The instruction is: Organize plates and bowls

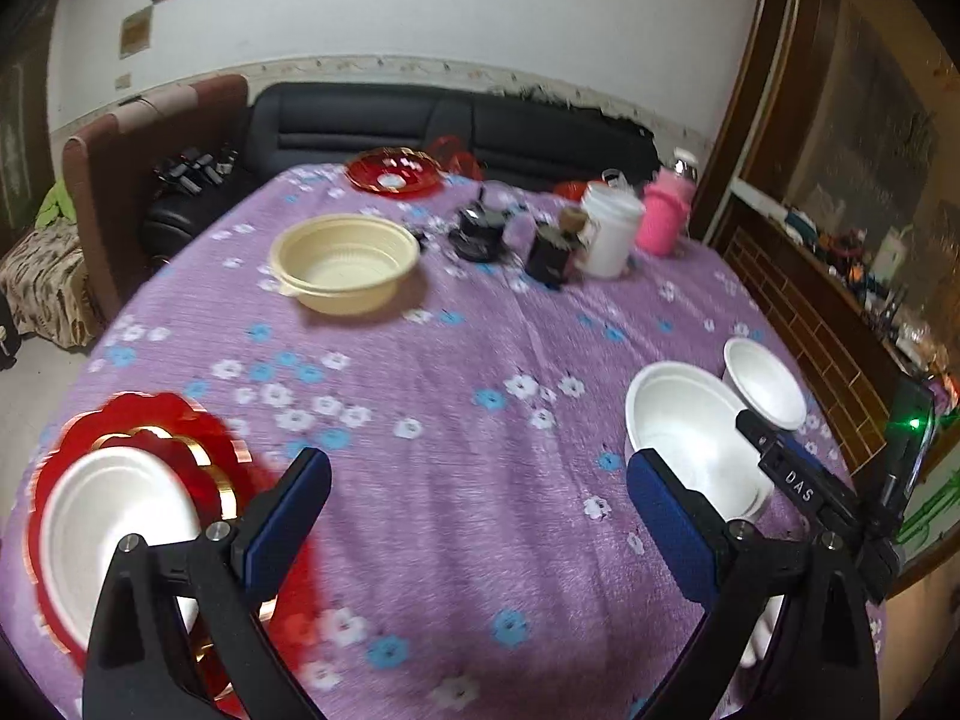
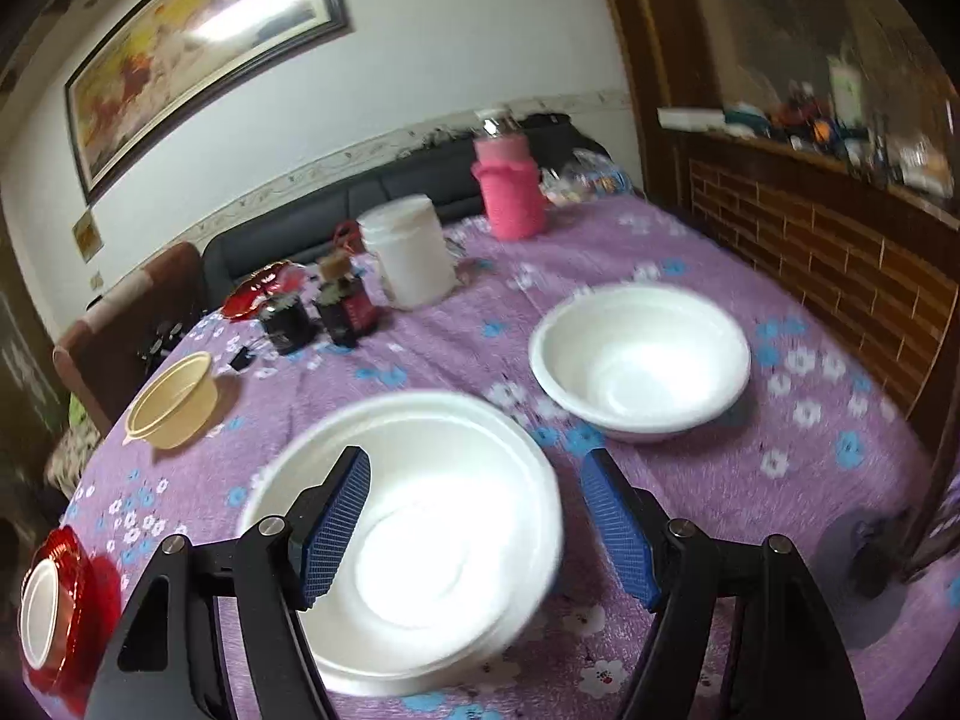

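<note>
Purple cloth printed with white and blue flowers (image 1: 456, 480) covers the round table, which stands before a black leather sofa (image 1: 456, 126) along a white wall hung with a framed painting (image 2: 198, 54); a brown brick-patterned cabinet (image 2: 840, 276) runs down the right side. At the table's far end stand a white plastic tub (image 2: 414, 258), a pink knitted bottle cover (image 2: 510, 192) and a red glass dish (image 1: 393, 173). A cream plastic bowl (image 1: 345, 261) sits alone toward the far left. Two white foam bowls lie near the right edge, the wide white foam bowl (image 2: 420, 534) nearer and the smaller white foam bowl (image 2: 642, 360) just beyond it. A white foam plate (image 1: 114, 534) rests on a red scalloped gold-rimmed plate (image 1: 180, 438) at the near left. The left gripper (image 1: 480, 516) hangs with jaws wide apart over bare cloth, holding nothing. The right gripper (image 2: 480, 522) is likewise spread, empty, its left finger over the wide bowl's hollow; whether it touches I cannot tell.
</note>
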`<act>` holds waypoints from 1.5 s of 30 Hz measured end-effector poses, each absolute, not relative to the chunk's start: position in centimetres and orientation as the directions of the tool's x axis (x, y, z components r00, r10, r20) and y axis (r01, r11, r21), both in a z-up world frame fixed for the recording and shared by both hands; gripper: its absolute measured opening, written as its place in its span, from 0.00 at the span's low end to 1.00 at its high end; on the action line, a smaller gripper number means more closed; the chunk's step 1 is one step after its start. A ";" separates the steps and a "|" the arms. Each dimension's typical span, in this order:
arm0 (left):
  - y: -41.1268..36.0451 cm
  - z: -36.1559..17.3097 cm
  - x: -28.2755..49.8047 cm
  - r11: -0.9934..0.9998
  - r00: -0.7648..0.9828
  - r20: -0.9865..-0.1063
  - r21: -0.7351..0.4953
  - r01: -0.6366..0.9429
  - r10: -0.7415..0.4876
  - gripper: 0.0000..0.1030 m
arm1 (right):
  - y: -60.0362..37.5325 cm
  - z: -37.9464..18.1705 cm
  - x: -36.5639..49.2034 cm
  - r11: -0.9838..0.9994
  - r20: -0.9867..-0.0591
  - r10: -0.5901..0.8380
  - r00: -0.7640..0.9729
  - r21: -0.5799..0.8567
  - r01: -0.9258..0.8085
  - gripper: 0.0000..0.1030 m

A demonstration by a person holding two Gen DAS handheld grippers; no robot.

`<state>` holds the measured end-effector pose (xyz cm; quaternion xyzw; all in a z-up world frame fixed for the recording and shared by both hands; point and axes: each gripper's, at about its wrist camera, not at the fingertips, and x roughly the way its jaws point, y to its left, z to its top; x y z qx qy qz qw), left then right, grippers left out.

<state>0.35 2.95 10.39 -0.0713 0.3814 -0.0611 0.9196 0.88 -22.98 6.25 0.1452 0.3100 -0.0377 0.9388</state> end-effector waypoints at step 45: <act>-3.2 6.6 4.9 0.961 0.556 -0.784 -0.216 0.172 -0.276 0.26 | -19.5 5.0 0.8 0.934 -0.614 0.304 0.728 0.345 -0.099 0.17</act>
